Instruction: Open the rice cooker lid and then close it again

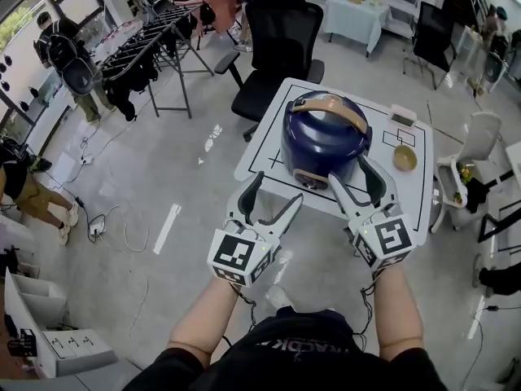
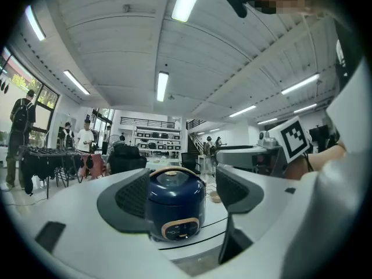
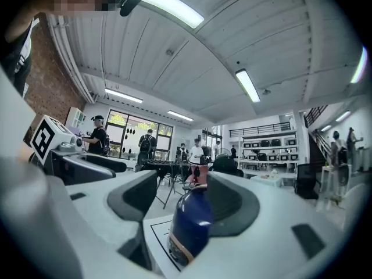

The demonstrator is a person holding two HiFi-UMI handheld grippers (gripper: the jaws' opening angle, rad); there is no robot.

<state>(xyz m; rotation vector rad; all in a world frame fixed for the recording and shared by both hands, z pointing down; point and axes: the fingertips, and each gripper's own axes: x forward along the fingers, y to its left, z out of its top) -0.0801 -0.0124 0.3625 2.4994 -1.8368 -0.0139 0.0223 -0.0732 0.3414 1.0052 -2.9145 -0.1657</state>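
Observation:
A dark blue rice cooker (image 1: 324,133) with a tan handle across its lid stands on the white table (image 1: 269,129), lid down. Both grippers hover level at the table's near edge, apart from the cooker. In the head view my left gripper (image 1: 277,192) is in front of the cooker, a little to its left, jaws open and empty. My right gripper (image 1: 352,173) is open at the cooker's front right. The left gripper view frames the cooker (image 2: 174,205) between the two pads (image 2: 131,196), with its control panel facing me. The right gripper view sees the cooker (image 3: 189,225) from the side.
A wooden bowl (image 1: 404,157) and a small flat box (image 1: 403,116) lie on the table's right part. A black office chair (image 1: 277,47) stands behind the table, a white chair (image 1: 480,137) to its right. A clothes rack (image 1: 146,47) and people are at the far left.

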